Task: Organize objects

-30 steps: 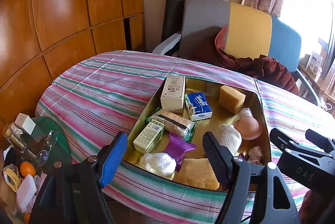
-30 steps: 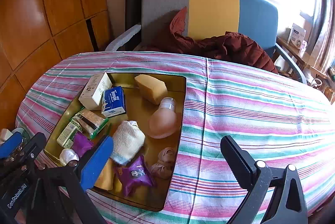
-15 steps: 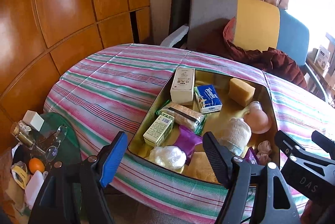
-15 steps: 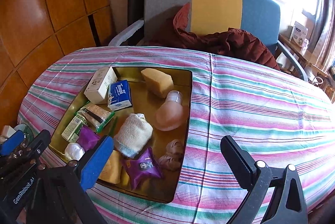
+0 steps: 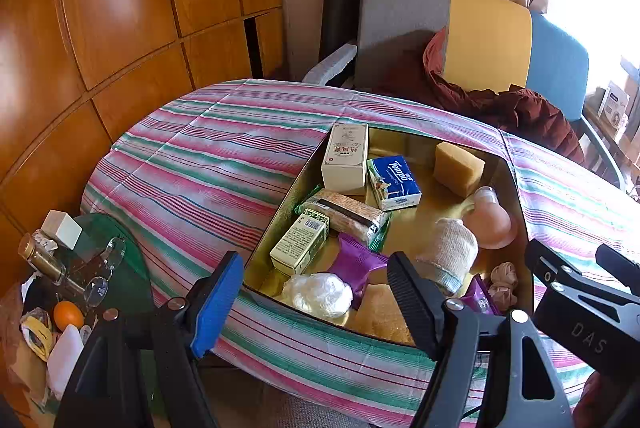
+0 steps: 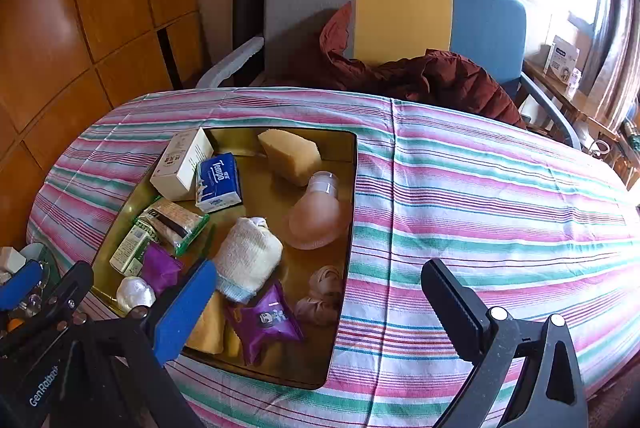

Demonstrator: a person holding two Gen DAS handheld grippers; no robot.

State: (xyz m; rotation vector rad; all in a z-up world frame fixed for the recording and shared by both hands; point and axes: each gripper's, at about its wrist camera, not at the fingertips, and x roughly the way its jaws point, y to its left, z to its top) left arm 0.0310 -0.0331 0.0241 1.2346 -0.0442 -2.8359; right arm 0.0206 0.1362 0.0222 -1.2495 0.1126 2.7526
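Above near table edge: left gripper (image 5: 316, 302) jaws wide apart, holding nothing, touching nothing. Right gripper (image 6: 320, 304) likewise spread, empty. Gold tray (image 6: 353, 163) on striped tablecloth (image 6: 480, 195), crowded: tissue pack (image 6: 219, 183), sponge (image 6: 290, 155), rolled sock (image 6: 248, 258). Yellow item at tray's near edge partly hidden behind blue pad.

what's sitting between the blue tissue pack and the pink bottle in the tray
Between the blue tissue pack and the pink bottle is only bare gold tray floor, clearest in the right wrist view.

left gripper (image 5: 316, 292) spread, empty | gold tray (image 5: 416, 232) full, perhaps ten items
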